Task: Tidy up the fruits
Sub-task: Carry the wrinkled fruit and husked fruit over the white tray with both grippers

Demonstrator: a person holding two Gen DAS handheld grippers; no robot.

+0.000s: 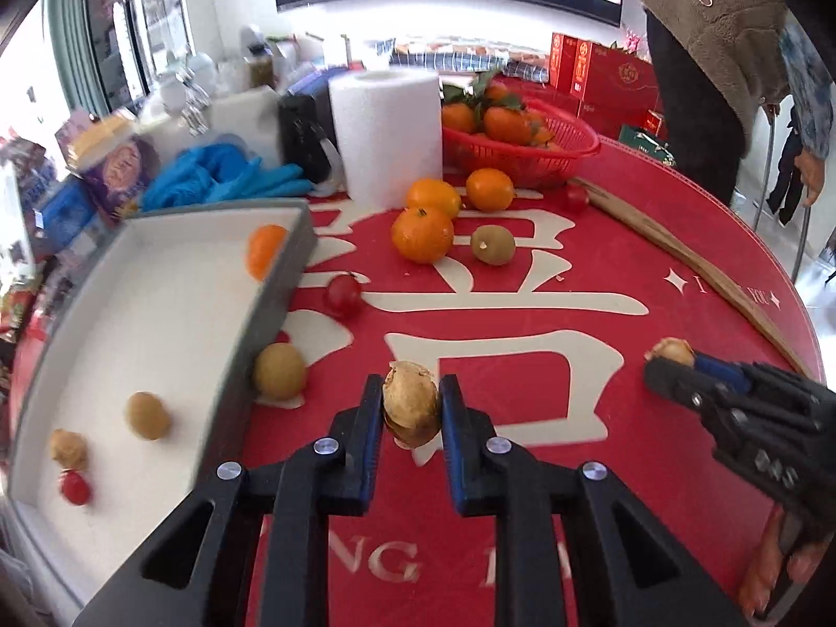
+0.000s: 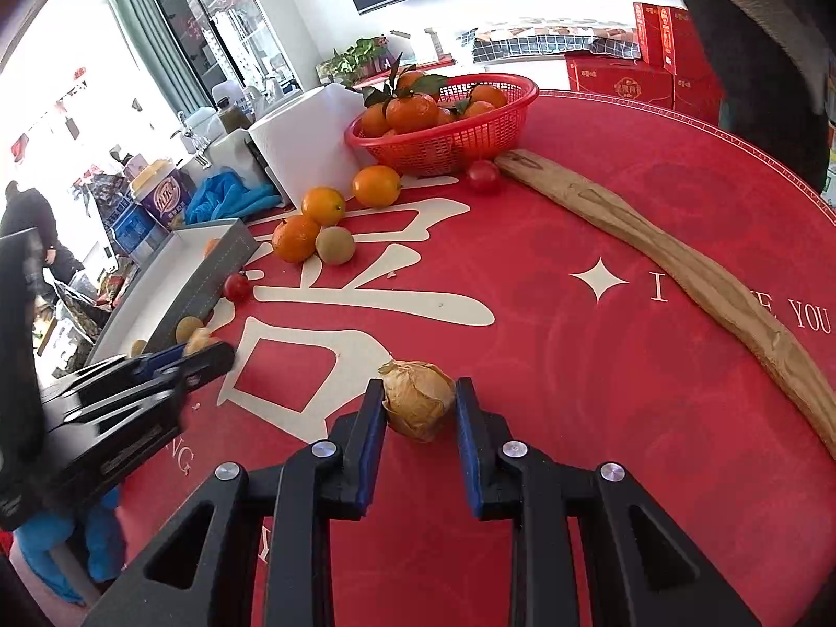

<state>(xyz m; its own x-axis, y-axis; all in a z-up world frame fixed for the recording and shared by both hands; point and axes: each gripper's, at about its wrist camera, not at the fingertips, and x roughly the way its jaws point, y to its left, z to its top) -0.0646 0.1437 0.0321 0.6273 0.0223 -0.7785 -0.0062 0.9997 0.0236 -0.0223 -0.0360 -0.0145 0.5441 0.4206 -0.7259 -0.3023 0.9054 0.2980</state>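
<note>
My left gripper (image 1: 411, 385) is shut on a brown papery-husked fruit (image 1: 410, 413) just above the red tablecloth. My right gripper (image 2: 420, 389) is shut on a similar husked fruit (image 2: 418, 407), low over the cloth. To the left, the grey tray (image 1: 271, 287) with a white floor holds an orange (image 1: 264, 256), a yellow-brown fruit (image 1: 148, 414), a husked fruit (image 1: 68, 449) and a cherry tomato (image 1: 74, 487). Loose on the cloth lie oranges (image 1: 422, 234), a kiwi (image 1: 492, 244), a cherry tomato (image 1: 343, 295) and a yellow-brown fruit (image 1: 279, 371) against the tray wall.
A red basket (image 1: 564, 154) of leafy mandarins stands at the back beside a white paper roll (image 1: 386, 130). A long wooden stick (image 2: 679, 271) lies along the right of the round table. Blue gloves (image 1: 224, 177), boxes and bottles crowd the back left. A person stands at the far right.
</note>
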